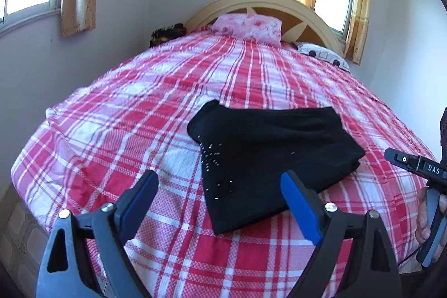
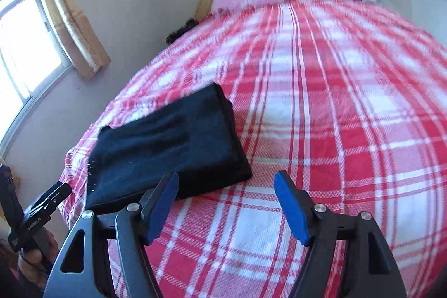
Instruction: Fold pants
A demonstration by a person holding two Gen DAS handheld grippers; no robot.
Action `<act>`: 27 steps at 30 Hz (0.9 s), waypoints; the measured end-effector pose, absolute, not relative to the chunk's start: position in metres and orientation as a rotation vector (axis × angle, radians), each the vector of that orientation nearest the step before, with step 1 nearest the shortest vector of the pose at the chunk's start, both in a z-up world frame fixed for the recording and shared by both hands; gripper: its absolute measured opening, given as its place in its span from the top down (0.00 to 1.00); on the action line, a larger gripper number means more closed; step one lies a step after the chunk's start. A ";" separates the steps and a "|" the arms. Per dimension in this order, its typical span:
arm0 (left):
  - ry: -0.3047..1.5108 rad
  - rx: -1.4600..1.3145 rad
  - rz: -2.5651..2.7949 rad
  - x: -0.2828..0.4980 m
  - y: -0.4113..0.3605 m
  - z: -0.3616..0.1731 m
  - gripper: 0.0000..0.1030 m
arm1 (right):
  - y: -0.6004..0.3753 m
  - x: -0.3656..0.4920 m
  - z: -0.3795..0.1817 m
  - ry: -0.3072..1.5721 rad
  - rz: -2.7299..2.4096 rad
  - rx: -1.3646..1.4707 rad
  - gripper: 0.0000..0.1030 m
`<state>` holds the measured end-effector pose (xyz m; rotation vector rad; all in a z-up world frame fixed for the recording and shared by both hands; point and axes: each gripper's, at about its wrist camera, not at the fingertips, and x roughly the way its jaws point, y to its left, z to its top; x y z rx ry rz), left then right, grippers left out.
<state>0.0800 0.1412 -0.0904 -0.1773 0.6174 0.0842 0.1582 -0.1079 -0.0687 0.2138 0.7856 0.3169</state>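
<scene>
Blue-padded fingers of the left gripper [image 1: 219,187] fill the near edge of its own view, spread wide apart with nothing between them, hovering just above the near hem of the black pants [image 1: 268,158]. Those pants lie folded into a compact stack on the red and white checked bedspread [image 1: 125,108], toward the foot of the bed, with small shiny studs on the top layer. Farther back, a pink floral pillow [image 1: 247,27] rests against the cream headboard [image 1: 268,0]. From the right wrist view, the right gripper [image 2: 226,186] is likewise wide open and holds nothing, positioned over bare bedspread just right of the pants' near corner.
</scene>
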 end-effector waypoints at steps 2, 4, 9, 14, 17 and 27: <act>0.596 -0.172 0.076 0.075 0.138 -0.083 0.11 | -0.102 0.145 -0.056 0.752 0.328 0.188 0.30; 0.574 -0.156 0.073 0.071 0.133 -0.073 0.11 | -0.098 0.134 -0.044 0.716 0.330 0.168 0.30; 0.502 -0.126 0.081 0.057 0.125 -0.051 0.06 | -0.088 0.106 -0.014 0.626 0.326 0.111 0.30; 0.462 -0.117 0.074 0.048 0.121 -0.040 0.06 | -0.075 0.081 0.005 0.560 0.324 0.044 0.29; 0.449 -0.119 0.071 0.046 0.121 -0.037 0.01 | -0.069 0.071 0.009 0.548 0.333 0.018 0.29; 0.447 -0.133 0.065 0.045 0.120 -0.035 0.00 | -0.064 0.051 0.023 0.504 0.338 -0.010 0.28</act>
